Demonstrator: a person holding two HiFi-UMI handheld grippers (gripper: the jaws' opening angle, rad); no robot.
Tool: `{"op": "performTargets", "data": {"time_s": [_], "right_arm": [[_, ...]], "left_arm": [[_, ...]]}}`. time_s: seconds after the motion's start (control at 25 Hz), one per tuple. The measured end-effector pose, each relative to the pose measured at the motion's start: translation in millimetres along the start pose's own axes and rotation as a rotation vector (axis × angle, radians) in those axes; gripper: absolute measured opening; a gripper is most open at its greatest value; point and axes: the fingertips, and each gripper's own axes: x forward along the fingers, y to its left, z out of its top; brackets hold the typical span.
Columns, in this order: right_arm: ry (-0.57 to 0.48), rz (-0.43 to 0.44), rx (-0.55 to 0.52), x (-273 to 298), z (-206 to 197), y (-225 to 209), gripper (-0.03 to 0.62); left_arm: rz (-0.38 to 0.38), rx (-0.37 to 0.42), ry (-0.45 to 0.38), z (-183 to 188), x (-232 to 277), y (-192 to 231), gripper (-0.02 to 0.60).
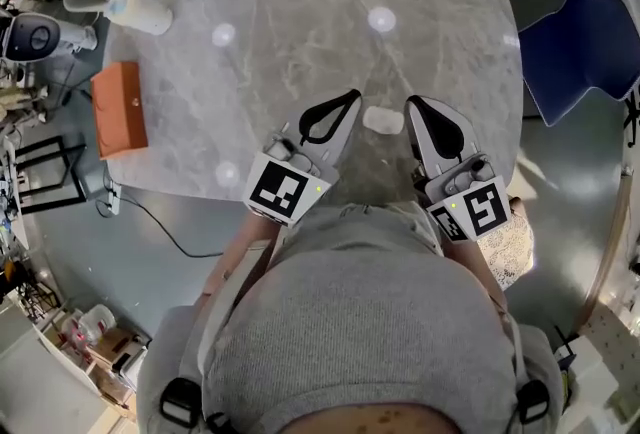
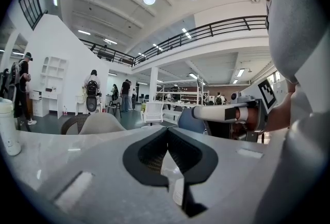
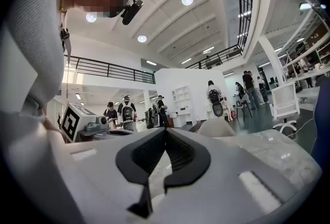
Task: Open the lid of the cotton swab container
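Note:
A small white rounded container (image 1: 383, 119) lies on the grey marble table (image 1: 300, 22), near its front edge. My left gripper (image 1: 350, 99) is just to its left and my right gripper (image 1: 411, 105) just to its right, both tips a little apart from it. In both gripper views the jaws are closed tip to tip with nothing between them: left gripper (image 2: 166, 130), right gripper (image 3: 166, 131). The container does not show in either gripper view. The right gripper's body (image 2: 232, 113) appears in the left gripper view.
An orange box (image 1: 118, 107) lies at the table's left edge. A white bottle (image 1: 140, 14) lies at the far left corner. A blue chair (image 1: 580, 47) stands off the right side. Cables run on the floor to the left.

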Motion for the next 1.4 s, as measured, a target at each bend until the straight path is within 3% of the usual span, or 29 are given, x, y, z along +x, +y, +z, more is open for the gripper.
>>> {"op": "performTargets", "data": {"time_s": [0.28,0.56,0.8,1.08,1.4], "right_arm": [[0.02,0.018,0.002,1.0,-9.7,-0.4,0.002],[0.036,0.02,0.009,-5.0,-17.0,-2.8,0.002],[0.035,0.025,0.012,-8.4,-19.6,-1.7,0.002],[0.035,0.026,0.018,-13.3,-23.6,0.6,0.002],[0.041,0.032,0.034,-7.0,-28.6,-4.4,0.002]], "left_arm": [[0.0,-0.001,0.022,-13.6,2.4,3.2,0.017],[-0.024,-0.009,0.027,-20.6,-0.3,5.4,0.078],[-0.127,0.073,0.071,-30.5,-2.7,-13.6,0.149],[-0.195,0.114,0.106,-47.7,-3.2,-29.7,0.221],[-0.23,0.087,0.144,-71.8,3.4,-30.1,0.247]]}}
